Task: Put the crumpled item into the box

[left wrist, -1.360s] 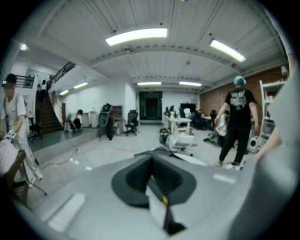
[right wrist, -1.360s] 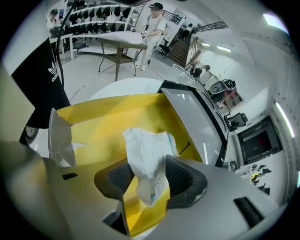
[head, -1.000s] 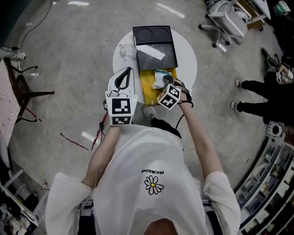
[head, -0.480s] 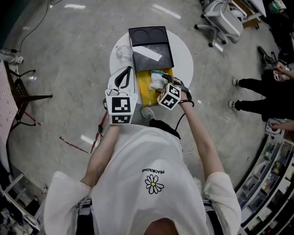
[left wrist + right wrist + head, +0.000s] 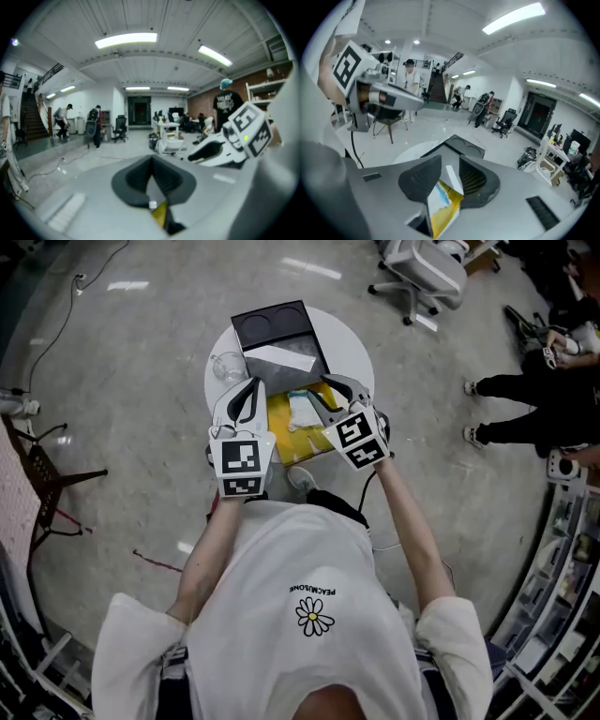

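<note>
The crumpled white-and-blue item [image 5: 302,412] lies on a yellow rectangle [image 5: 281,423] that looks like a shallow box, on the round white table [image 5: 352,343]. A black box [image 5: 281,334] stands open behind it, with a white strip inside. My right gripper [image 5: 336,390] hovers above the yellow rectangle's right side. Its jaws have just been closing but still stand apart, with nothing between them. Through that gap, in the right gripper view, I see the crumpled item [image 5: 440,199] far below my right gripper [image 5: 449,164]. My left gripper [image 5: 251,385] is shut and empty at the yellow rectangle's left edge, as the left gripper view [image 5: 151,159] also shows.
A clear glass [image 5: 228,365] stands on the table left of the black box. An office chair [image 5: 422,268] is beyond the table. A seated person's legs [image 5: 516,399] are at the right, and a dark chair frame [image 5: 47,474] is at the left.
My right gripper has risen off the crumpled item, which stays on the yellow rectangle, and its jaws have narrowed. My left gripper has edged forward slightly.
</note>
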Demonstrator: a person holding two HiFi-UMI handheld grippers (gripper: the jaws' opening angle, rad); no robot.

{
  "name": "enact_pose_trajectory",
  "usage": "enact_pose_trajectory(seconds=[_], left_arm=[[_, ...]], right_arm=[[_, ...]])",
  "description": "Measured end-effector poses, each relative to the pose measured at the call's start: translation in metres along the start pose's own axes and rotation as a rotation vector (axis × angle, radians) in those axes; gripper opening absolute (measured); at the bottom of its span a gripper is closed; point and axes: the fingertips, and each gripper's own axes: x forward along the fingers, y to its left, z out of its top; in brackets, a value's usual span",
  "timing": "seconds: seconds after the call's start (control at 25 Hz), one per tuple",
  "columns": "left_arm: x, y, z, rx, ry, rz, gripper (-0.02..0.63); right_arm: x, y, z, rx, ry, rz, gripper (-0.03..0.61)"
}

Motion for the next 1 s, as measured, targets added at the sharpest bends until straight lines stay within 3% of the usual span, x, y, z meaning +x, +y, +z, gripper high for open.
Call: enact_pose_trajectory(seconds=[0.08, 0.2, 0.36, 0.6, 1.0], left_arm=[[0.004, -0.007, 0.005, 0.012, -0.009, -0.02, 0.002], [0.008, -0.016, 0.014, 0.033, -0.025, -0.046, 0.002], [0.006, -0.023, 0.024, 0.039, -0.055, -0.06, 0.002], [0.008, -0.031, 0.033, 0.027, -0.082, -0.09, 0.002], [0.01, -0.04, 0.036, 0.033, -0.091, -0.091, 0.002]], right_arm=[[-0.016, -0.012, 0.015, 0.052, -0.078, -0.063, 0.062], [-0.041, -0.026, 0.029, 0.112, -0.161, -0.142, 0.002], [-0.073, -0.036, 0.033, 0.177, -0.222, -0.246, 0.0], [-0.108, -0.041, 0.015, 0.29, -0.228, -0.462, 0.0], [-0.111, -0.023, -0.024, 0.429, -0.191, -0.485, 0.0]])
